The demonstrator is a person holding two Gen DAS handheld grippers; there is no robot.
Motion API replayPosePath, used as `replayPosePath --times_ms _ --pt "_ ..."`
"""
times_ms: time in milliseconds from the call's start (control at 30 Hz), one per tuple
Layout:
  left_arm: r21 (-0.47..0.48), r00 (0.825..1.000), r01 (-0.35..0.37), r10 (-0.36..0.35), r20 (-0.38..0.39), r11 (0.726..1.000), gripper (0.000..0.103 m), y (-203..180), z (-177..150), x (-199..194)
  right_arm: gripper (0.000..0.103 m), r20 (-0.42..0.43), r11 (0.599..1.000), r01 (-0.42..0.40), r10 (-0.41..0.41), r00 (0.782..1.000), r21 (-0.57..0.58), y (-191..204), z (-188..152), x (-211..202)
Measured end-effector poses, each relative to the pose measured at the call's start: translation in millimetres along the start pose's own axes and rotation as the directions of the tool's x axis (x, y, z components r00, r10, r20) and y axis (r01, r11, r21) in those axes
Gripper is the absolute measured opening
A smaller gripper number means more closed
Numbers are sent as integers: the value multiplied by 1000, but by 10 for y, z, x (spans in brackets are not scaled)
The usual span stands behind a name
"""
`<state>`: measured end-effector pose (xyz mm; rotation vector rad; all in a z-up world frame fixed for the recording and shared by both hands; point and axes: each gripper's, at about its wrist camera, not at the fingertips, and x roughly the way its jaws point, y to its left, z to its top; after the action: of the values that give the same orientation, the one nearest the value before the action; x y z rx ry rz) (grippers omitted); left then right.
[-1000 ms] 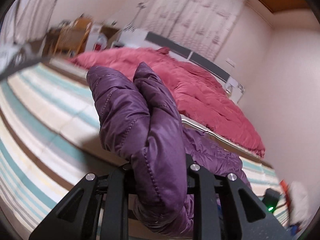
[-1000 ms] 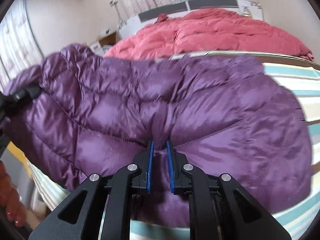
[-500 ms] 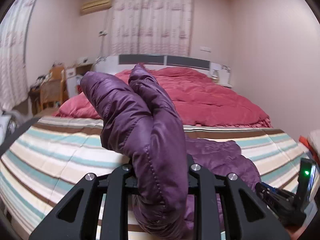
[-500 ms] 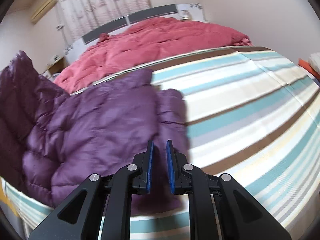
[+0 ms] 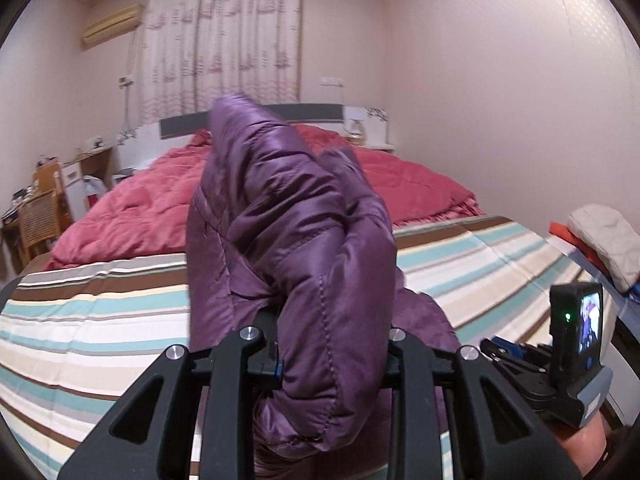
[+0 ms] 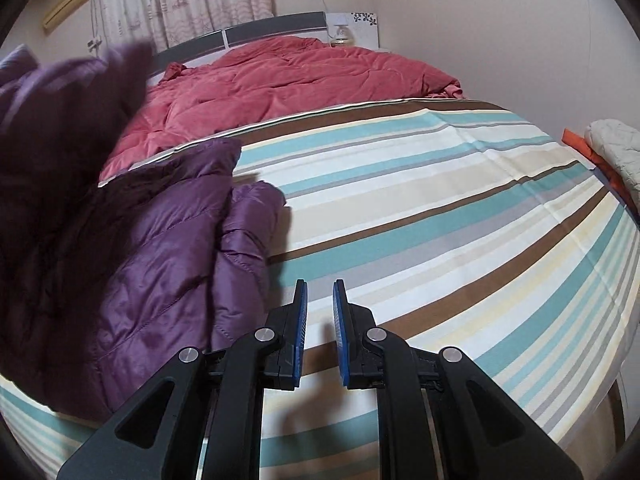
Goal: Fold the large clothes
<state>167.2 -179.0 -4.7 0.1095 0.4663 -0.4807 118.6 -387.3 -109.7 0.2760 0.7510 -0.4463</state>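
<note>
Purple jacket (image 5: pixel 304 248) pinched by left gripper (image 5: pixel 332 360); striped sheet (image 6: pixel 460 220) bare rightward.

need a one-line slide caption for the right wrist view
Right gripper, open and empty, hovers over the striped bedsheet beside the purple puffer jacket; red duvet behind.

ahead of my right tongs (image 6: pixel 320 320) the bed (image 6: pixel 460 216) stretches out under a striped sheet of teal, brown, cream and white. a red quilt (image 6: pixel 288 80) lies bunched across its far half, up against the headboard. just left of those tongs part of the purple puffer jacket (image 6: pixel 160 264) rests crumpled on the stripes.
</note>
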Motion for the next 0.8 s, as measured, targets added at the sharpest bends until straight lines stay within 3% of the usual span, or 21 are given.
replayPosePath --times_ms 167,200,233,267,500,800 --pt "29 998 48 -47 -46 998 25 -192 -75 130 13 5 999 49 -49 999 -8 -94 15 -26" --pt "34 997 52 -51 -52 998 25 -247 -76 174 30 1 998 59 -59 998 -8 -103 16 -23" --pt "41 997 57 -54 -59 998 25 -273 -86 194 60 1 997 74 -74 997 -7 -117 18 -21" --pt "49 996 61 -58 -65 997 25 -301 -101 217 66 18 996 93 -93 996 -9 -125 15 -41" --pt "88 990 103 -93 -107 991 26 -563 -183 401 66 48 990 120 -116 992 -79 -70 13 -97" --pt "100 979 147 -131 -158 984 26 -750 -293 533 66 14 992 126 -125 992 -13 -248 -3 -43"
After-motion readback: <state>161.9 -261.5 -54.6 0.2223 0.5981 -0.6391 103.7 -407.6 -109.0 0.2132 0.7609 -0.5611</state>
